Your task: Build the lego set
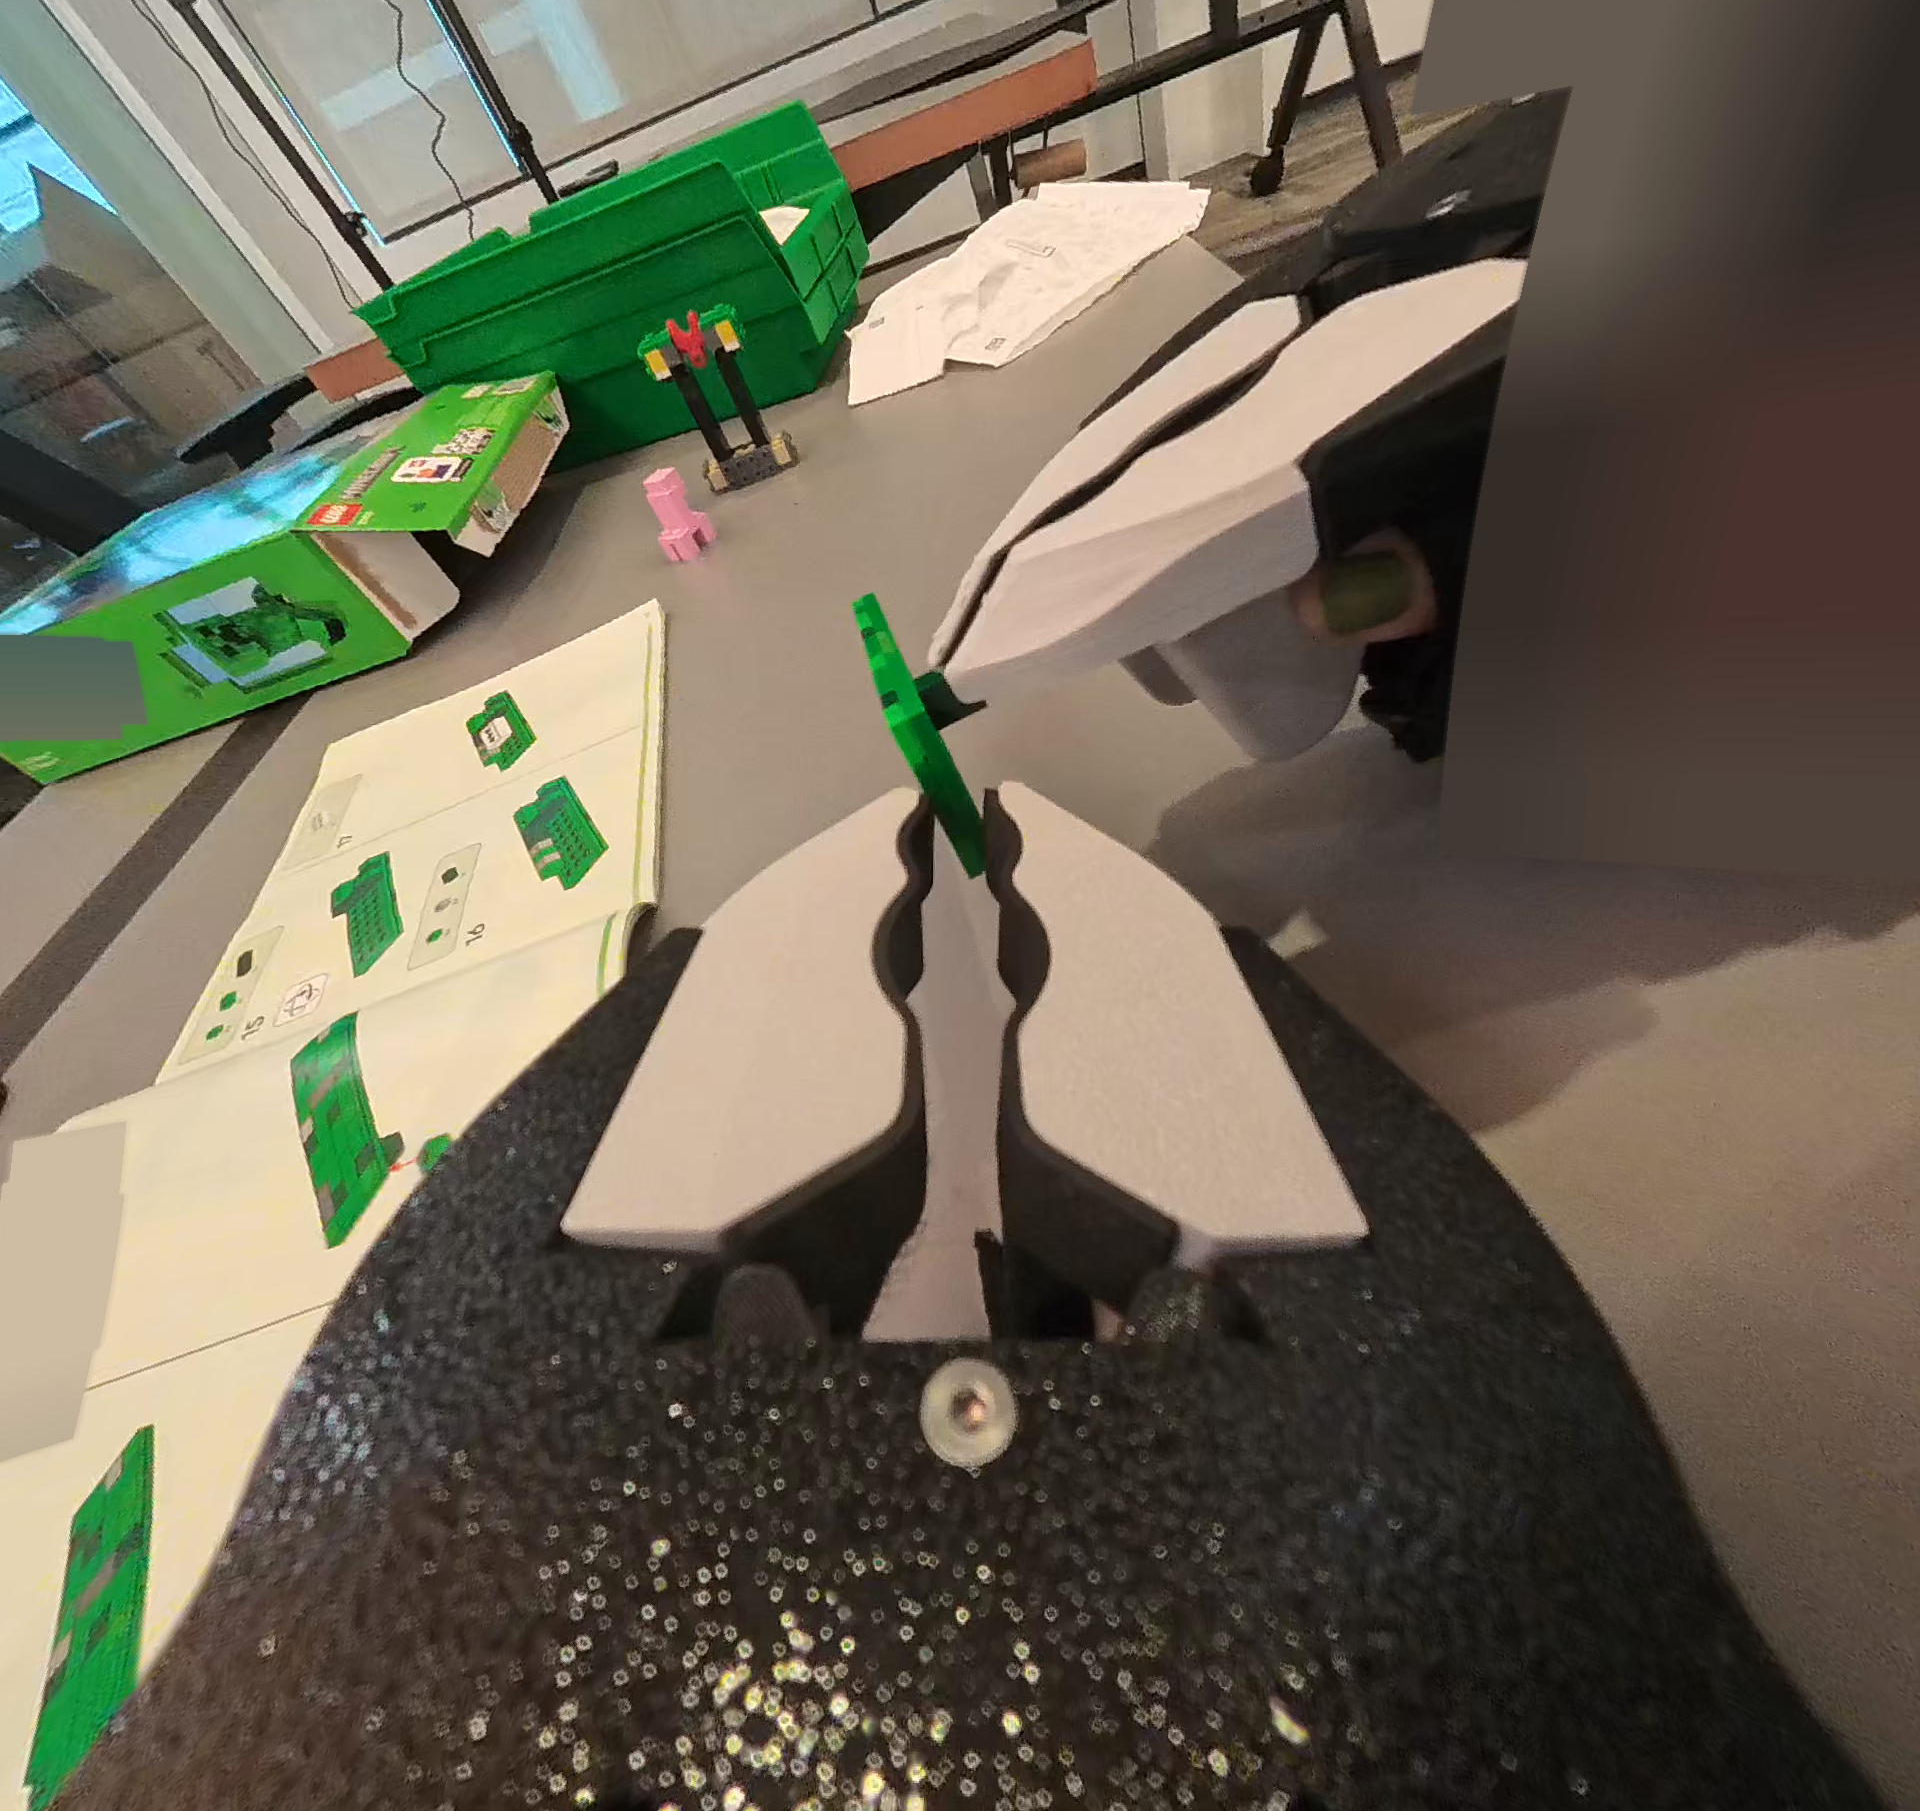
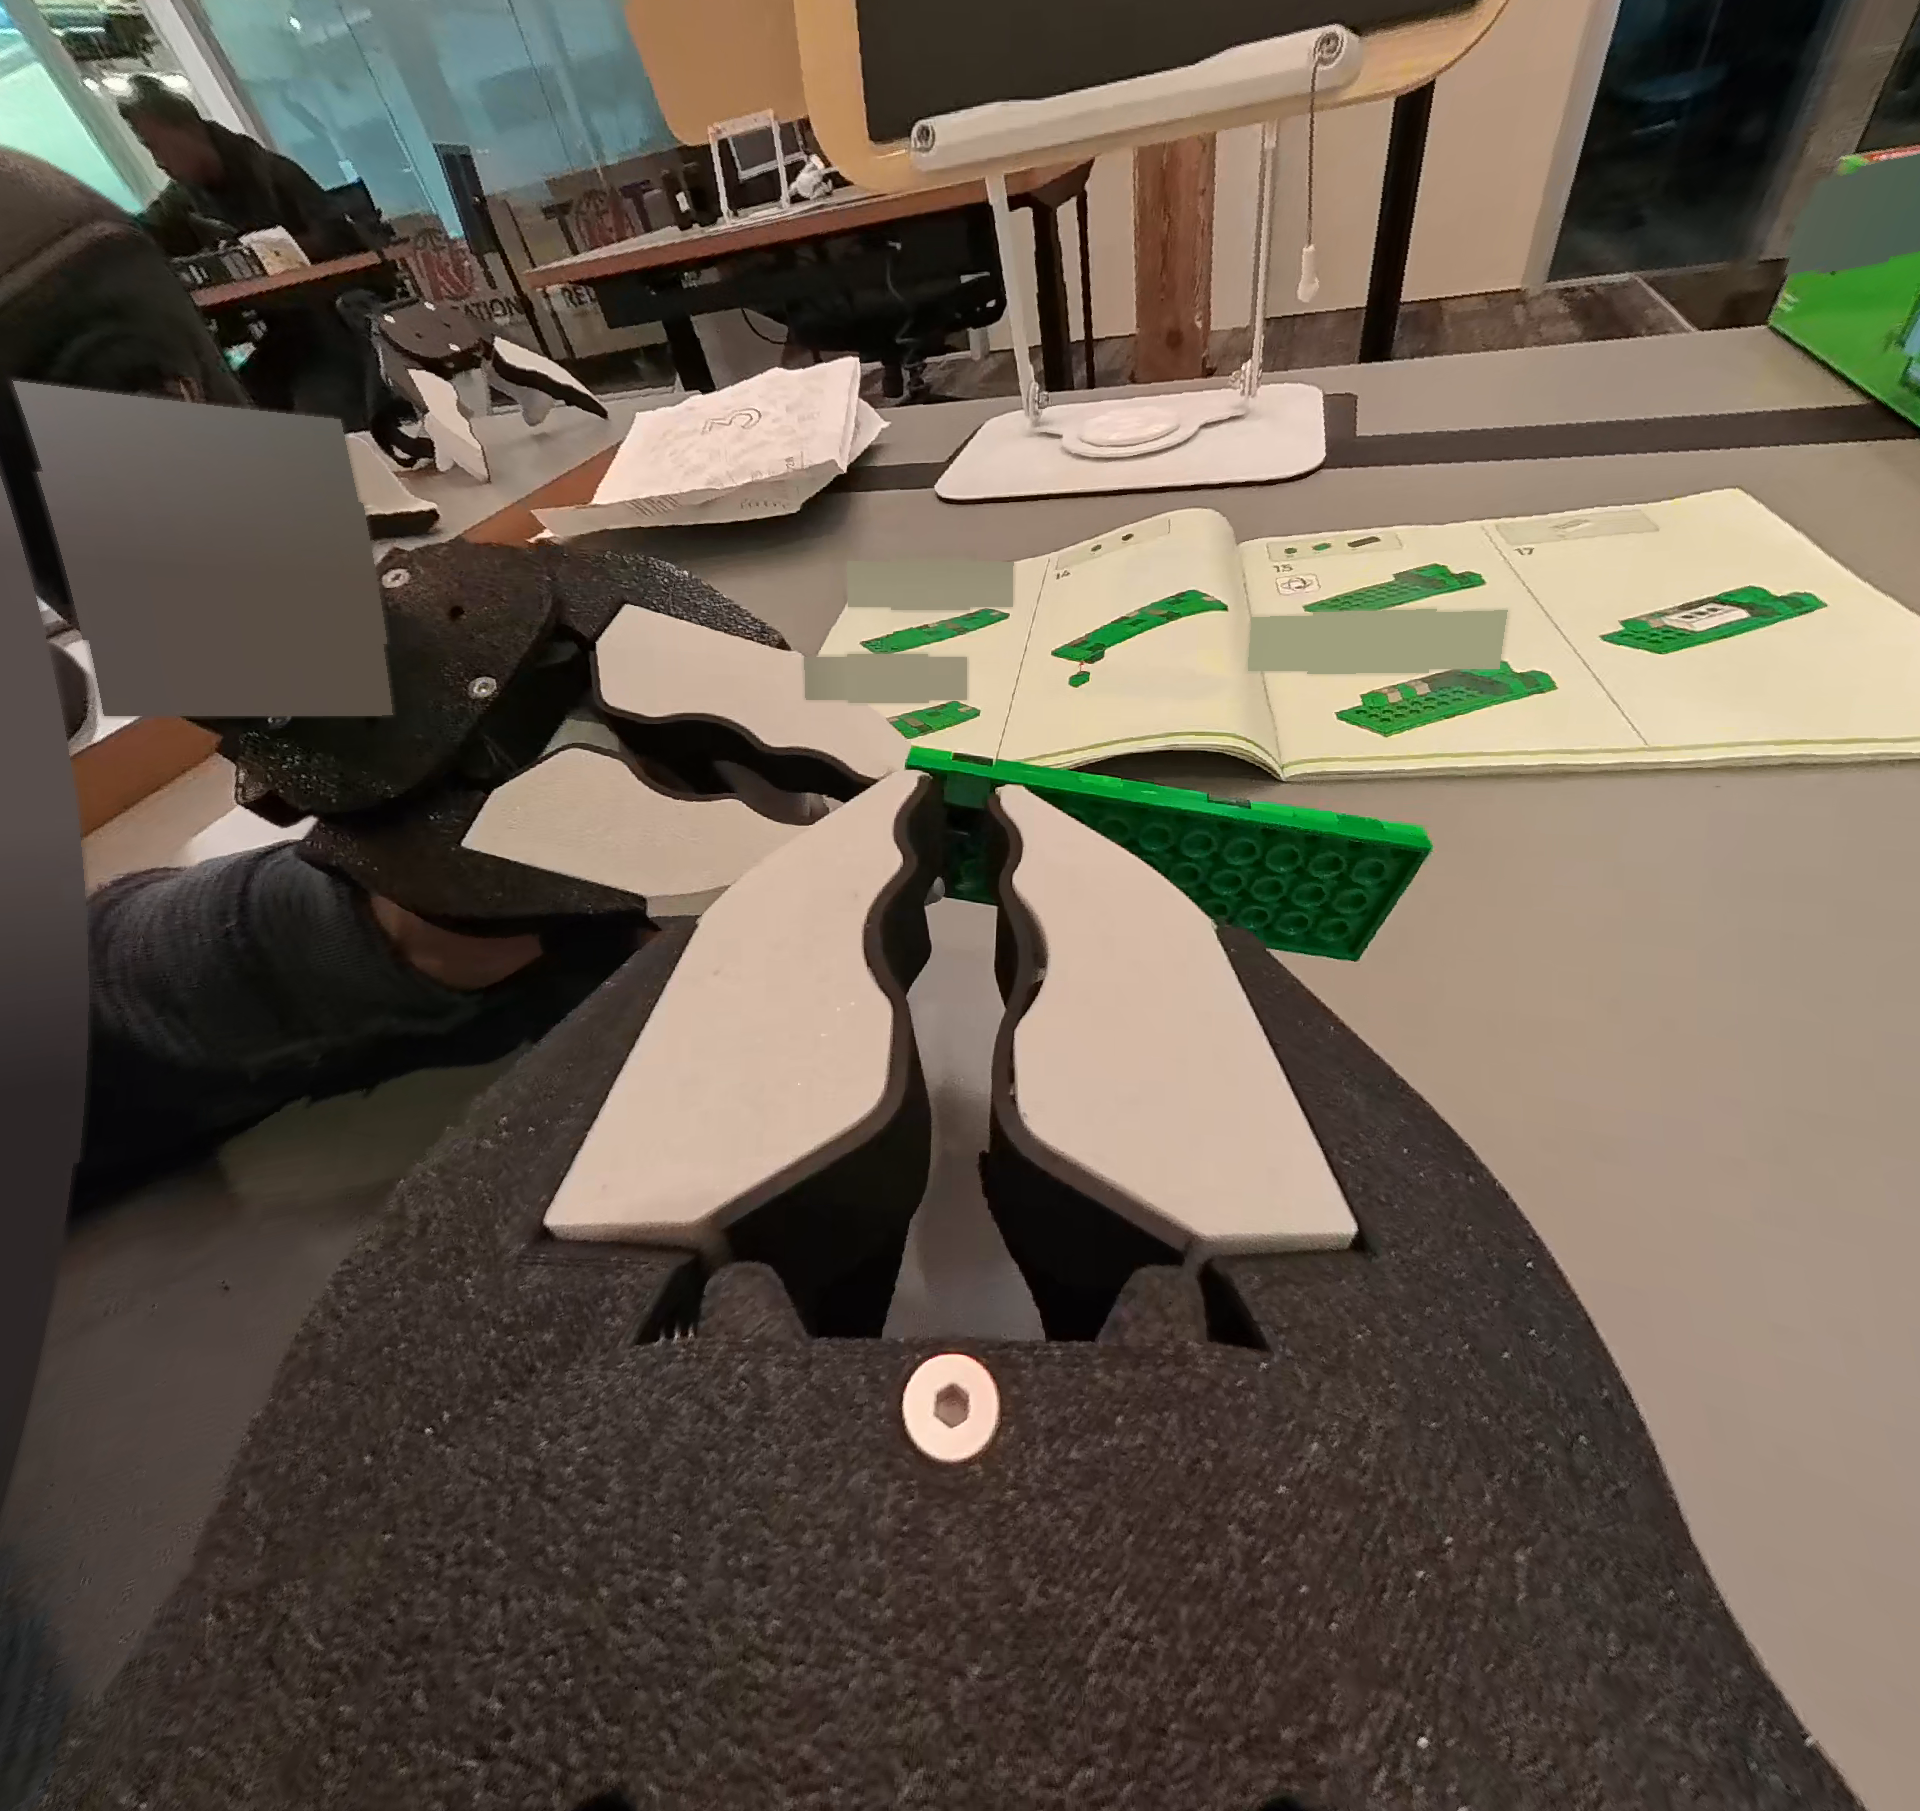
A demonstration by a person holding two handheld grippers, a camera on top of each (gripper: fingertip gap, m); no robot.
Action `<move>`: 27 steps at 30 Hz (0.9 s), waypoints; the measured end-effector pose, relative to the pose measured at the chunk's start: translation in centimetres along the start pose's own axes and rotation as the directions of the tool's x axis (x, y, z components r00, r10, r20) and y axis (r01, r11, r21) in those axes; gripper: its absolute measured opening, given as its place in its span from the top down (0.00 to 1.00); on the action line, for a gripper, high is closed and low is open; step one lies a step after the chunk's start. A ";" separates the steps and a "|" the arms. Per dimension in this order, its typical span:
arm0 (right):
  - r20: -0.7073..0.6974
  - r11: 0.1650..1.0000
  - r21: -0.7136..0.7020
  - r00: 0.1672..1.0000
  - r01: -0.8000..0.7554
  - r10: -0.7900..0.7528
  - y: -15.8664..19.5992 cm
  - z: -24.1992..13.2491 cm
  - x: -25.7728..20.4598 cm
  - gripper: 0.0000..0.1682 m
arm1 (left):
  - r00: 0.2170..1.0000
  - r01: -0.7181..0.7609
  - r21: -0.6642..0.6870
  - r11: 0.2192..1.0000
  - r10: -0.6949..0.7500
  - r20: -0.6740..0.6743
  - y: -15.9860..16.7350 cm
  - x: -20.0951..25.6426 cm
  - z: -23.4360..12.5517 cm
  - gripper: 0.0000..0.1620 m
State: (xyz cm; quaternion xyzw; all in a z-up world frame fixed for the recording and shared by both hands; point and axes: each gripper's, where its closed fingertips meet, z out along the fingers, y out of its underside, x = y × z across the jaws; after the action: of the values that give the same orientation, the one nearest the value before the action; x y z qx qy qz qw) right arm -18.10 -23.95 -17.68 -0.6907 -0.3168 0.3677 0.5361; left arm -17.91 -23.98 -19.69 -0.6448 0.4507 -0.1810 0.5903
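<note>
Bench point(image 1: 790, 618): grey, fills the middle of both views; everything I work with lies on it.
Green crates point(image 1: 623, 307): stacked at upper centre of the left wrist view.
Set box point(image 1: 260, 566): opened, at left of that view.
Instruction booklet point(image 2: 1455, 639): open at right centre of the right wrist view, on the pages for the plate build.
Left tool point(image 1: 961, 826): narrow, pinching the near edge of the green plate point(image 2: 1247, 868), which is held in the air above the bench.
Right tool point(image 2: 961, 816): narrow too, clamped on a small dark piece point(image 1: 951, 699) pressed against the plate's face.
Finished bits: a small black-legged model point(image 1: 727, 400) and a pink figure point(image 1: 681, 514) stand at upper centre of the left wrist view.
Progress: early to middle, I judge; the plate looks nearly bare, so most bricks are left.
</note>
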 end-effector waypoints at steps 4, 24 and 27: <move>0.030 1.000 -0.015 0.999 -0.026 0.026 0.3 0.1 -0.1 0.96 | 1.000 -0.009 -0.011 1.000 0.009 0.030 0.3 -0.5 0.0 0.95; 0.073 0.897 0.178 0.903 0.405 -0.423 -1.8 3.6 0.0 0.79 | 0.778 0.139 0.199 0.970 -0.231 0.584 1.5 -10.3 -12.6 0.96; 0.166 0.883 0.231 0.878 0.408 -0.449 -2.2 5.4 -1.1 0.81 | 0.740 0.201 0.282 0.938 -0.334 0.583 1.7 -10.7 -13.3 0.96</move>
State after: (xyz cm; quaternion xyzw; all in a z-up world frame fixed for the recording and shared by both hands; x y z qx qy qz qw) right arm -23.37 -21.65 -16.16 -0.5050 -0.4821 0.3399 0.6301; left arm -34.38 -23.31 -14.95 -0.6631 0.1117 -0.0855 0.7352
